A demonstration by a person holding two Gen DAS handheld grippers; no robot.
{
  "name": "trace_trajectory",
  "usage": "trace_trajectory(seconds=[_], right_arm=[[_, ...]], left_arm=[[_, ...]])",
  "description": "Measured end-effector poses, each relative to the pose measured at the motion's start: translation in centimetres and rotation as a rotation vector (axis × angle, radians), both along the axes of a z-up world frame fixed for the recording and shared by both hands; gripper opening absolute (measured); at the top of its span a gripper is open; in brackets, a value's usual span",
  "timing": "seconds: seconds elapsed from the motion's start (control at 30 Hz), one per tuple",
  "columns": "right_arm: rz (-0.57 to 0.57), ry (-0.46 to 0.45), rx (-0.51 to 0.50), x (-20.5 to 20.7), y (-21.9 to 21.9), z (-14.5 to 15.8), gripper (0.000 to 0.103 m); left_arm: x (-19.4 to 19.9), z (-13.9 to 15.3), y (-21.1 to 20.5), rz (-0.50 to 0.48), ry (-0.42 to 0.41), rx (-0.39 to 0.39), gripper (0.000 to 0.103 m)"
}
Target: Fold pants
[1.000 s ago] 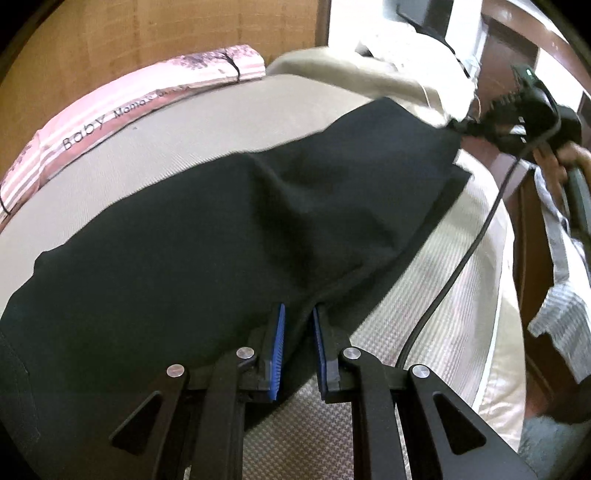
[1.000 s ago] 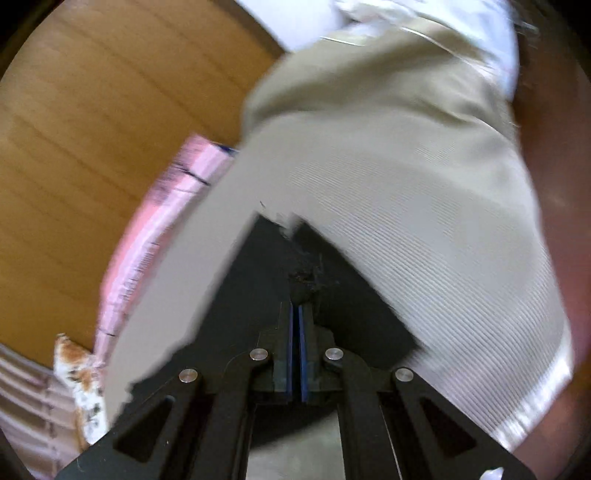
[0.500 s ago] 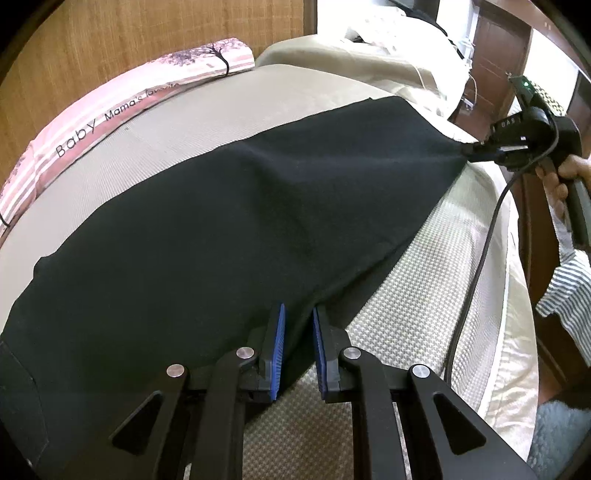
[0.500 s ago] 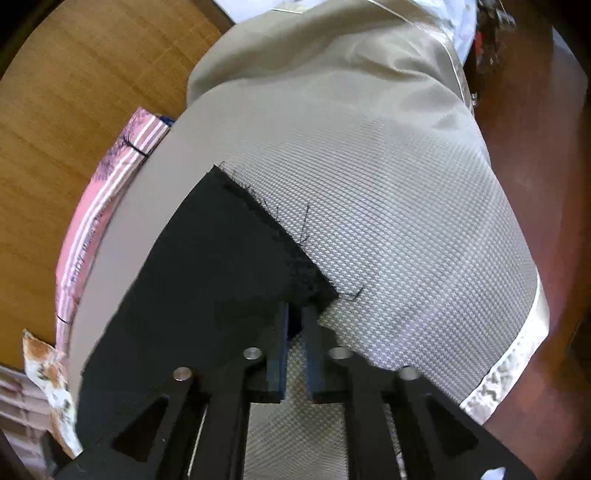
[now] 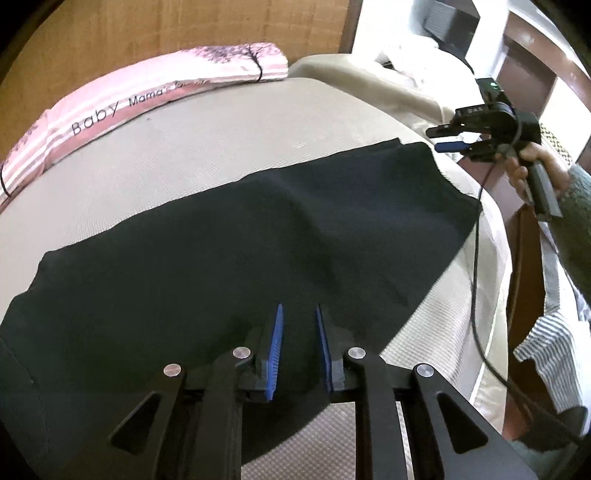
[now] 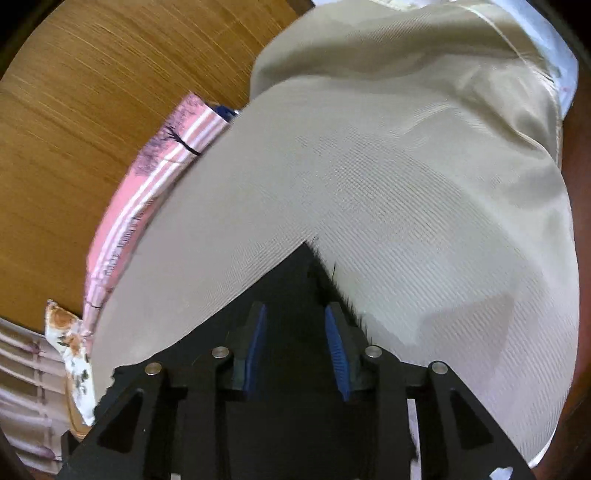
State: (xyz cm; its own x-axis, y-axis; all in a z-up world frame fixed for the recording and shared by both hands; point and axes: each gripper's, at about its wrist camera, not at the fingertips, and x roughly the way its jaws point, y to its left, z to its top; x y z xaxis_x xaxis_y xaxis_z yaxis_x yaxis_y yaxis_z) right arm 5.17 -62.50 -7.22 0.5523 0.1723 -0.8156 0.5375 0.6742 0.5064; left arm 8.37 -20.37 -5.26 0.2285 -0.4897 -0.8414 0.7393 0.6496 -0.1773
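Note:
The black pants (image 5: 236,251) lie spread flat across the beige bed (image 5: 229,140). My left gripper (image 5: 298,314) is open over the near edge of the pants, with the cloth lying between and under its blue pads. My right gripper (image 5: 448,138) is open and empty, held in a hand just above the far leg end. In the right wrist view the right gripper (image 6: 295,315) hovers open above the frayed hem corner of the pants (image 6: 295,280).
A pink "Baby Mama" cushion (image 5: 122,99) lies along the wooden headboard (image 5: 147,33). A beige pillow (image 5: 369,77) sits at the far end. A black cable (image 5: 476,280) hangs over the bed's right edge. Striped cloth (image 5: 546,347) is at the right.
My right gripper has opened and let go of the hem, which now lies flat on the bed. The pants have been pulled straight. My left gripper has opened slightly wider.

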Motion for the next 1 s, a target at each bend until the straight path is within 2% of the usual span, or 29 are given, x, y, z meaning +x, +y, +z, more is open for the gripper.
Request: trace_trajectory(seconds=[0.13,0.2,0.23,0.4,0.5,0.6,0.73,0.8,1.0], right_arm=[[0.010,0.048,0.039,2.1,-1.3,-2.1,0.031],[0.019,0.043,0.089,2.4,-1.4,-2.9,0.019],[0.030,0.037,0.083,2.3,-1.2,-2.8,0.011],[0.157,-0.091,-0.081,-0.4,1.8,0.3,0.009],[0.252,-0.099,-0.179,-1.8,4.0,0.6,0.010],[0.288,-0.084,-0.189,-2.2,5.0,-0.2,0.011],[0.255,-0.074,-0.161,-1.4,4.3,-0.9,0.011],[0.223,-0.087,-0.189,-0.9,3.7,-0.3,0.004],[0.122,-0.168,-0.263,0.9,2.2,2.9,0.002]], left_arm=[[0.6,-0.7,-0.3,0.015,0.013,0.014,0.020],[0.8,-1.0,-0.5,0.025,0.026,0.021,0.020],[0.9,-1.1,-0.6,0.030,0.030,0.023,0.020],[1.3,-1.9,-0.8,0.036,0.045,0.035,0.020],[1.3,-2.3,-0.8,0.041,0.052,0.034,0.020],[1.2,-2.2,-0.9,0.038,0.048,0.035,0.020],[1.1,-2.2,-0.9,0.040,0.045,0.037,0.020],[1.0,-2.2,-1.0,0.046,0.046,0.038,0.020],[1.2,-1.8,-0.8,0.069,0.052,0.019,0.020]])
